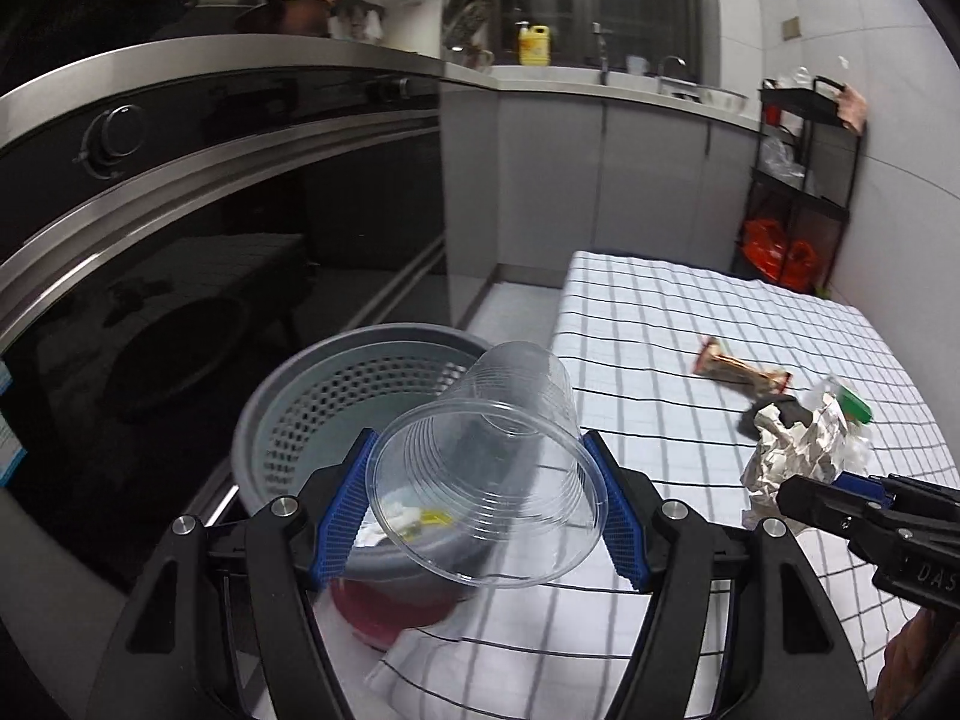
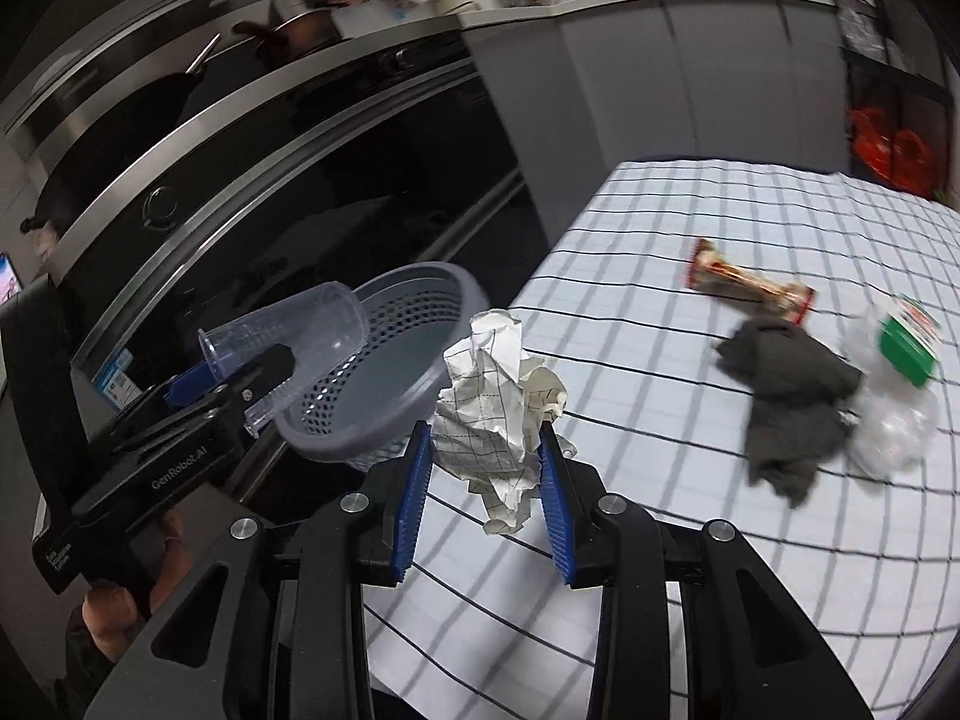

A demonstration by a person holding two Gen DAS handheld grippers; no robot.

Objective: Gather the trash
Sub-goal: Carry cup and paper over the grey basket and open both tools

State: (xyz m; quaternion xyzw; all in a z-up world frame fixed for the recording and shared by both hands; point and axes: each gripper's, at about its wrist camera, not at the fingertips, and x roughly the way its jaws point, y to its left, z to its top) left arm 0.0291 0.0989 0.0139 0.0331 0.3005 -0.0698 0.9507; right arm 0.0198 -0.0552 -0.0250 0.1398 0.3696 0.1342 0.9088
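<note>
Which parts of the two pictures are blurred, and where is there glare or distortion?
Left wrist view: the clear plastic cup is slightly smeared, and the oven front bends with fisheye curve and glare. Right wrist view: the dark cloth and snack wrapper are motion-blurred, while the crumpled paper is sharp.

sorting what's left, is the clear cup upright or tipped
Tipped: the clear cup lies sideways in the left gripper, mouth toward the camera, above the grey basket.
</note>
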